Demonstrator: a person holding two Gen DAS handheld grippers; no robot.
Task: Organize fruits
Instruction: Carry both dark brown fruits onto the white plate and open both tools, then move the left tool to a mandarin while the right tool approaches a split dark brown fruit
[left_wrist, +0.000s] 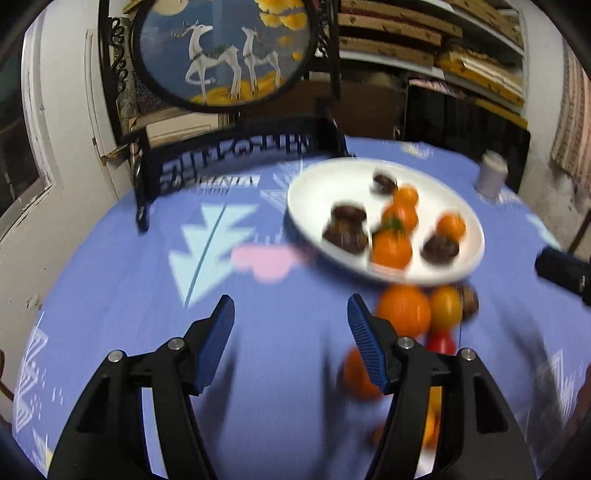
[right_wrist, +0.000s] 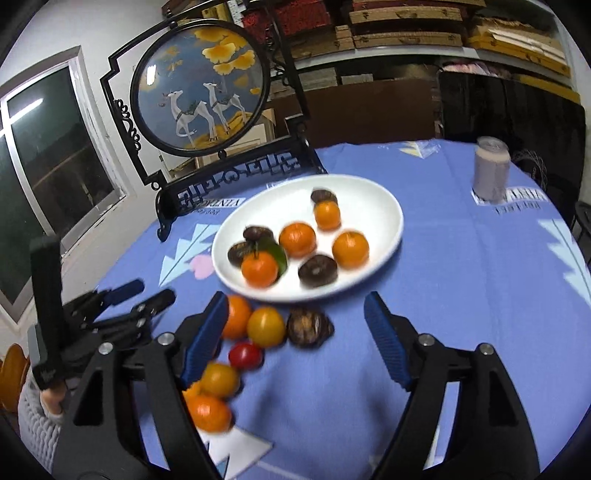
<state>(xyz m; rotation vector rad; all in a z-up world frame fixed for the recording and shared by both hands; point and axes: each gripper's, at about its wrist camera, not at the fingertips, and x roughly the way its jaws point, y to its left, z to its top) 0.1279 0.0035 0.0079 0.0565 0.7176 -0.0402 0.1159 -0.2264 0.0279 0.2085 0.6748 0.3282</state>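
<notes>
The left wrist view is smeared by motion: the fruit on the white plate (left_wrist: 325, 192) shows as blurred orange and dark shapes. Near the plate, an orange fruit (left_wrist: 360, 376) is partly hidden behind the left gripper's right finger (left_wrist: 365, 343), and more orange below it is hidden too. In the right wrist view an orange (right_wrist: 236, 317) sits partly behind the right gripper's left finger (right_wrist: 205, 339). Print on the tablecloth (right_wrist: 461, 295) is too blurred to read
</notes>
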